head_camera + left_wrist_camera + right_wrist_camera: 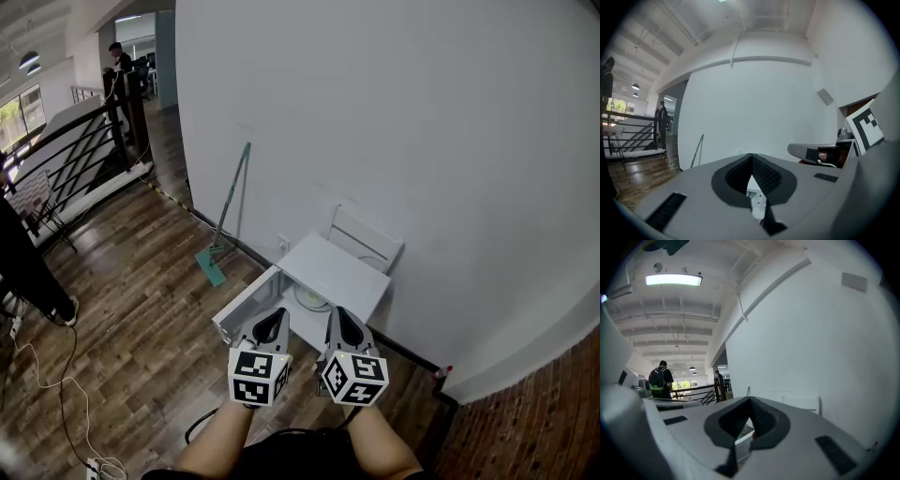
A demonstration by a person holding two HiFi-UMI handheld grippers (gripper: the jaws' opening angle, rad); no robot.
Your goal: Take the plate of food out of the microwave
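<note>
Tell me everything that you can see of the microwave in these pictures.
The microwave is a plain white box. It stands on the wooden floor, close to the white wall. Its door hangs open to the left in the head view. A pale plate lies inside; food on it cannot be made out.

We count two grippers, the left gripper (278, 317) and the right gripper (337, 317). Each one has one cube on it, so that makes two cubes (258, 377). We see one white microwave (337, 274) with one plate (311, 300) inside. One mop (225, 220) leans on the wall (422, 141). We count two other people (119, 66).
</note>
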